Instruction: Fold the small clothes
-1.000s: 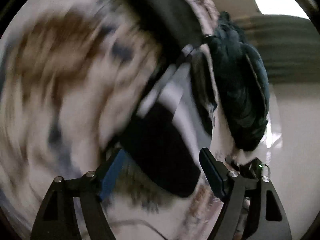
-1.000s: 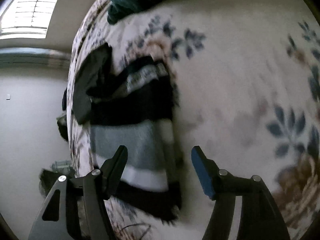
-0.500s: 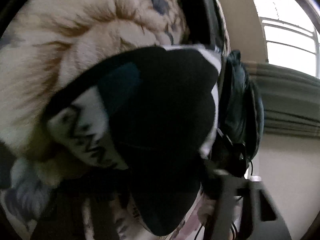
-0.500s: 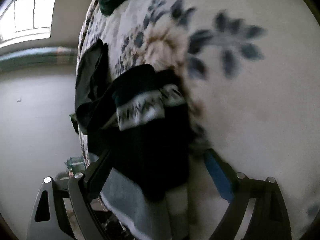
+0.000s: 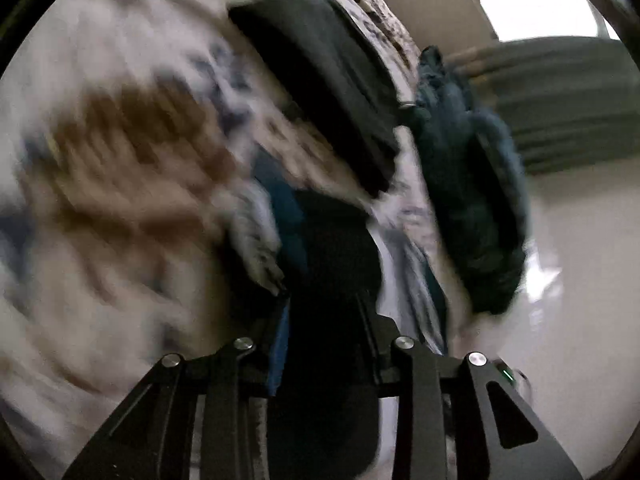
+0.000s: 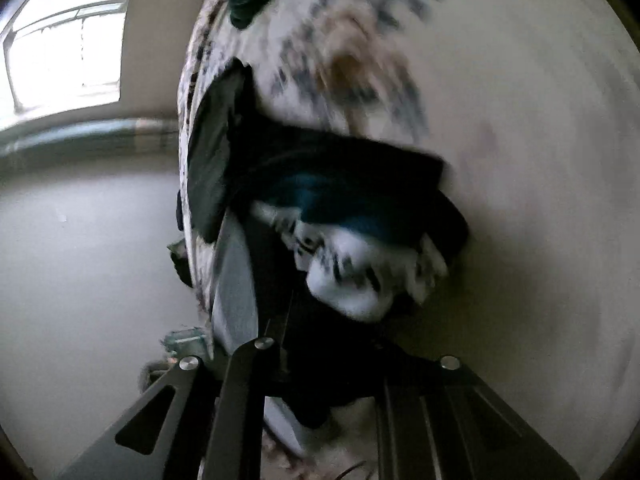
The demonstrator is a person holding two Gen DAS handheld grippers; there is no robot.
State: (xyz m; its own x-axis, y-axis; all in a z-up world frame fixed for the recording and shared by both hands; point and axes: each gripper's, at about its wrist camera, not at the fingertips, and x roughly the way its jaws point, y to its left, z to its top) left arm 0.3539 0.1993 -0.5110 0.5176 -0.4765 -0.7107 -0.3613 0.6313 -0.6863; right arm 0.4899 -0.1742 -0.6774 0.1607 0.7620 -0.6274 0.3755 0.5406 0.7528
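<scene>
A small garment striped black, grey, white and teal (image 5: 340, 248) lies bunched on a floral blanket (image 5: 120, 160). The jaws of my left gripper (image 5: 322, 300) are closing, and the garment's dark fabric fills the gap between them. In the right wrist view the same garment (image 6: 352, 280) is gathered into a lump. My right gripper (image 6: 332, 320) is closing its jaws on the garment's black edge, and the fingertips are hidden in the cloth. Both views are blurred by motion.
A flat black cloth (image 5: 320, 92) lies beyond the garment, seen too in the right wrist view (image 6: 212, 160). A dark teal garment (image 5: 472, 200) sits at the blanket's edge. Pale floor (image 5: 580, 280) lies past that edge, under a bright window (image 6: 64, 40).
Both grippers stood open around the flat striped garment and have since closed on it. The garment is now bunched up, and both cameras have swung across the blanket.
</scene>
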